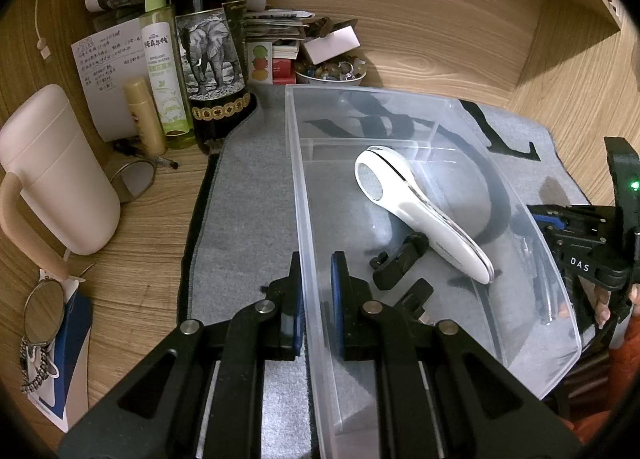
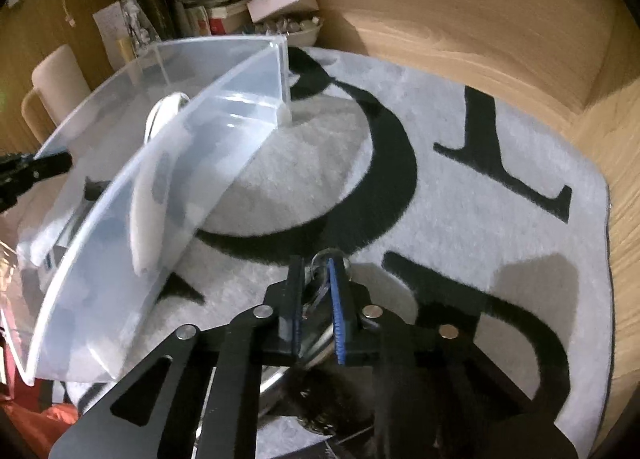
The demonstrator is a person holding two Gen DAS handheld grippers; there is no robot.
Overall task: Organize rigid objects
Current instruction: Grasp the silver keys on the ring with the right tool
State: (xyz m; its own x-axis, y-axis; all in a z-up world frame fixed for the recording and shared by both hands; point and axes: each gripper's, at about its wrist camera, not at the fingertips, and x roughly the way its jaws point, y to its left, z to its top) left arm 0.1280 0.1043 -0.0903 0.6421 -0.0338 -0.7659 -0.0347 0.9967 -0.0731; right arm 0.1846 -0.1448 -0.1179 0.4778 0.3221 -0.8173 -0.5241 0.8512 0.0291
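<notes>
Your right gripper is clenched on a small clear, shiny object lying on the grey mat; what it is I cannot tell. From that gripper the clear plastic bin lies at ten o'clock, near, its long axis running from seven to one o'clock. Your left gripper is clamped on the bin's near wall. Inside, the white handheld device lies slanted, handle toward five o'clock, beside a black clip. I judge the right hand carries over next.
</notes>
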